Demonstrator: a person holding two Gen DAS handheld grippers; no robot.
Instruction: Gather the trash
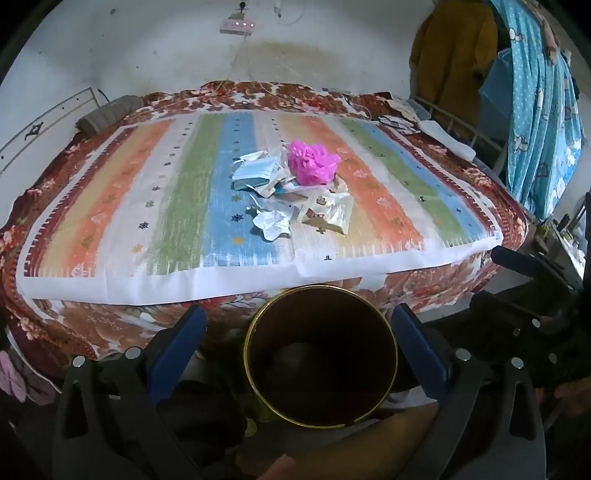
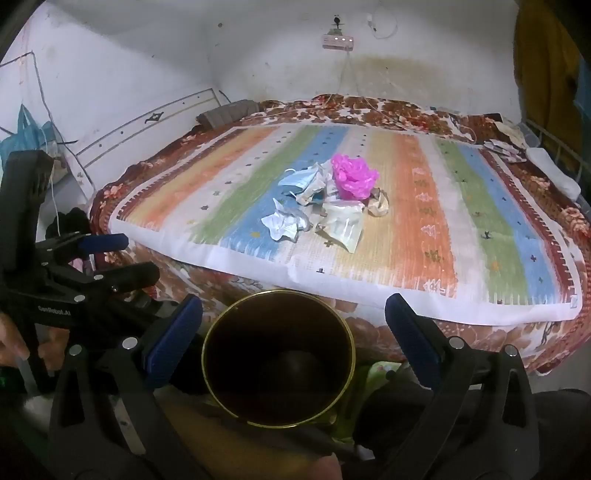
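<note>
A pile of trash lies mid-bed on a striped cloth: a pink crumpled bag, a blue face mask, crumpled white paper and a clear wrapper. A dark bin with a gold rim stands below the bed's near edge, empty as far as I see. My left gripper is open above the bin. My right gripper is open above it too. The left gripper also shows in the right wrist view.
The bed has a red floral blanket under the cloth. A white wall with a power strip is behind. Blue curtain and yellow cloth hang at right. Small packets lie at the bed's far right corner.
</note>
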